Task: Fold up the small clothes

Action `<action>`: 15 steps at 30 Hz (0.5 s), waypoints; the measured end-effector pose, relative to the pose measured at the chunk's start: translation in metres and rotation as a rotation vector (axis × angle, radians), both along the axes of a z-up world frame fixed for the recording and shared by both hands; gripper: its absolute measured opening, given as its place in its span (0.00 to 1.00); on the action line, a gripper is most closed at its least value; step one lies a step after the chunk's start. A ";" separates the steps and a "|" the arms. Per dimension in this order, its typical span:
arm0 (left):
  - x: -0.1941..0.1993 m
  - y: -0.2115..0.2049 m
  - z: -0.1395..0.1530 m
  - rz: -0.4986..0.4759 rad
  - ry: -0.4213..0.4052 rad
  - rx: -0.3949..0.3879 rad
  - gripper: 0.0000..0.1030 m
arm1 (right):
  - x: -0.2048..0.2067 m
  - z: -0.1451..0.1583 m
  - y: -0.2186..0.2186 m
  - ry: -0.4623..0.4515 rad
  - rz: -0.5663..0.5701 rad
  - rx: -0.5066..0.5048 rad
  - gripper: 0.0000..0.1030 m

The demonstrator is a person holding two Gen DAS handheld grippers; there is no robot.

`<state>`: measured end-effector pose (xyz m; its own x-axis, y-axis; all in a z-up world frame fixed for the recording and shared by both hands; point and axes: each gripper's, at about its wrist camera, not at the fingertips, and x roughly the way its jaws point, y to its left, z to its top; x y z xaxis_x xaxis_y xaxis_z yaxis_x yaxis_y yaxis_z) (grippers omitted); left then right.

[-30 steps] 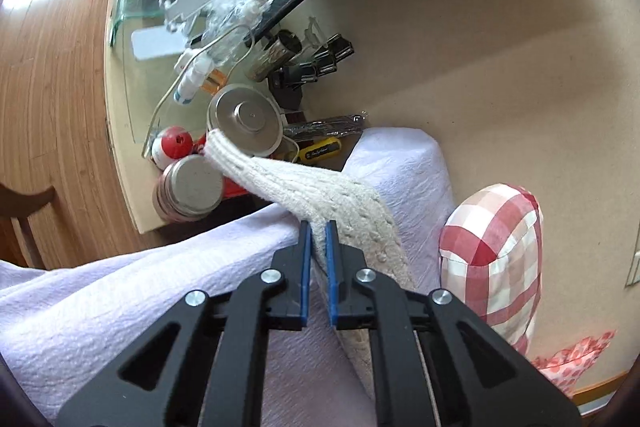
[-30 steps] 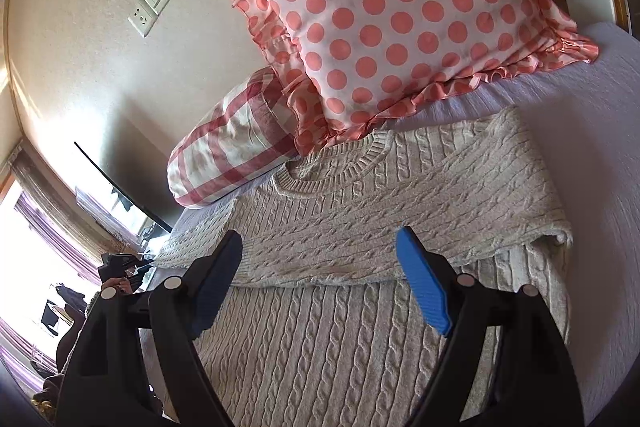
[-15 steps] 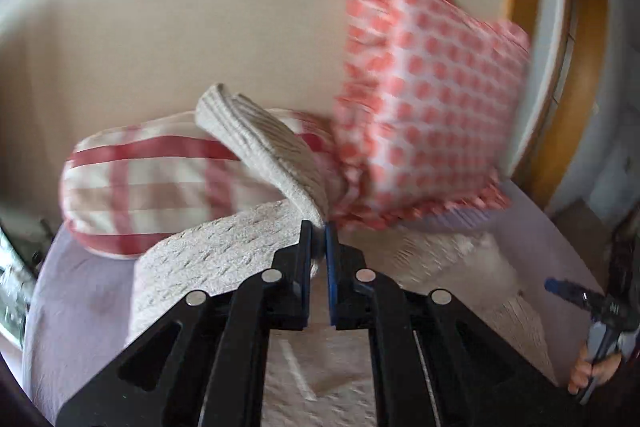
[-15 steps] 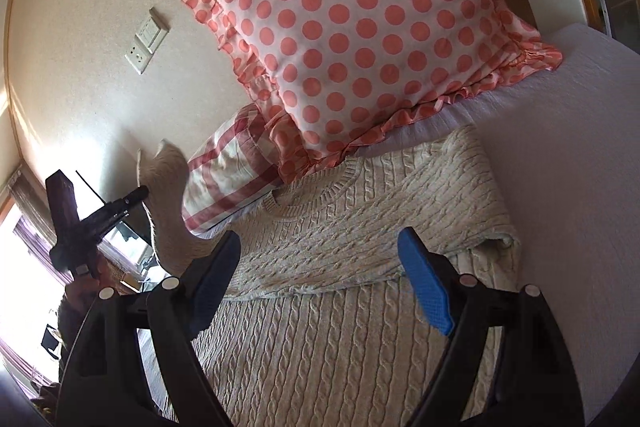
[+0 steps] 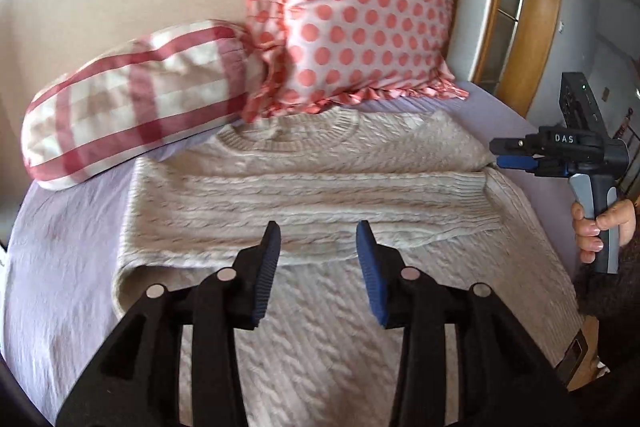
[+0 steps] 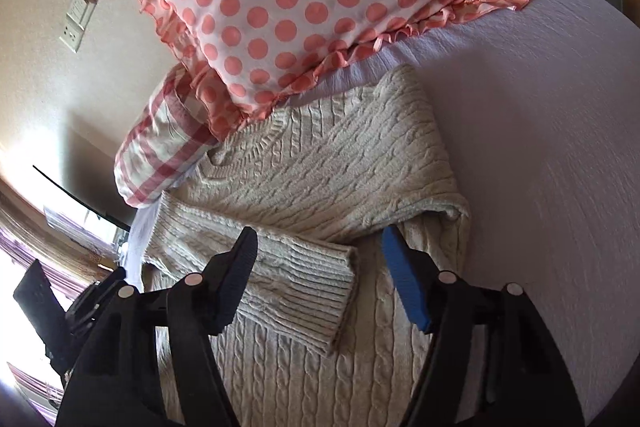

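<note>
A cream cable-knit sweater (image 5: 312, 187) lies flat on the lilac bedspread (image 5: 60, 267), neck toward the pillows. Both sleeves are folded across its chest; the left sleeve's ribbed cuff (image 6: 316, 291) lies on top. My left gripper (image 5: 318, 255) is open and empty, just above the folded sleeve. My right gripper (image 6: 320, 263) is open and empty over the cuff. It also shows at the right of the left wrist view (image 5: 516, 155), by the sweater's right shoulder. The sweater also fills the right wrist view (image 6: 340, 167).
A polka-dot pillow (image 5: 360, 11) and a red checked bolster (image 5: 132, 99) lean on the wall behind the sweater. Bare bedspread (image 6: 540, 127) stretches to the right. A wooden door frame (image 5: 516, 7) stands at the far right.
My left gripper swung the sleeve over from the bedside table side, laid it across the sweater's chest and opened. My right gripper moved a little lower toward the sweater.
</note>
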<state>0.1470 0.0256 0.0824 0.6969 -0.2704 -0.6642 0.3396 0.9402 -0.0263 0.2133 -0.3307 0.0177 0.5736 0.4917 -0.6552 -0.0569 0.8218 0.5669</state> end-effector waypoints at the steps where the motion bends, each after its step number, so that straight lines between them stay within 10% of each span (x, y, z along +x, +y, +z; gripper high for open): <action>1: -0.007 0.010 0.000 0.020 -0.006 0.004 0.46 | 0.000 -0.006 0.004 0.017 0.015 -0.010 0.61; 6: -0.017 0.042 -0.002 0.076 0.005 -0.006 0.50 | 0.001 -0.024 0.022 0.052 0.067 -0.062 0.53; 9: -0.014 0.050 -0.004 0.095 0.013 -0.026 0.51 | 0.002 -0.034 0.030 0.055 0.111 -0.072 0.08; 15: -0.015 0.058 -0.005 0.112 0.002 -0.058 0.55 | 0.001 0.030 0.036 -0.174 0.074 -0.133 0.07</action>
